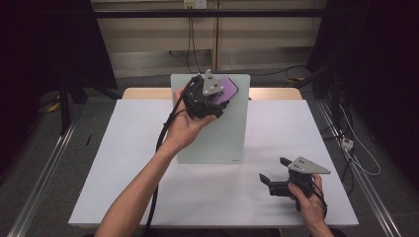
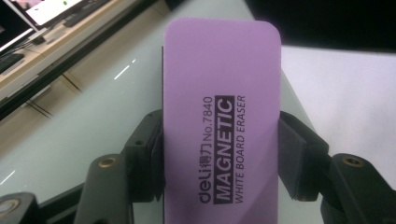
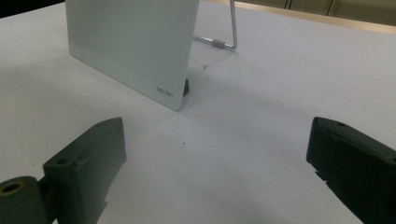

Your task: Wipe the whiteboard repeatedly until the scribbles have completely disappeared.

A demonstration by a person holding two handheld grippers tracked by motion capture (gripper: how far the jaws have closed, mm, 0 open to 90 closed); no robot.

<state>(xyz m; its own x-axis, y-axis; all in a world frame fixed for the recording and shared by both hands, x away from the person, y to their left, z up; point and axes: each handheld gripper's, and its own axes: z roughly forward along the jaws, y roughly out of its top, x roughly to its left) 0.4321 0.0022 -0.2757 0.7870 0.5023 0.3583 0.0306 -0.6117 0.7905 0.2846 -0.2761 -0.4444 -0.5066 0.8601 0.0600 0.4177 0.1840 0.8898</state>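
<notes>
A purple magnetic whiteboard eraser with black lettering is clamped between the two black jaws of my left gripper. In the high view that left gripper holds the eraser against the upper part of a pale glass whiteboard, which leans back on a stand at the table's middle. My right gripper rests low at the front right of the table, its jaws wide apart with nothing between them. In the right gripper view its gripper faces the whiteboard's lower corner.
A white sheet covers the table. A metal wire stand props the board from behind. Dark curtains and cables hang at both sides, and the left gripper's black cable runs along the person's forearm.
</notes>
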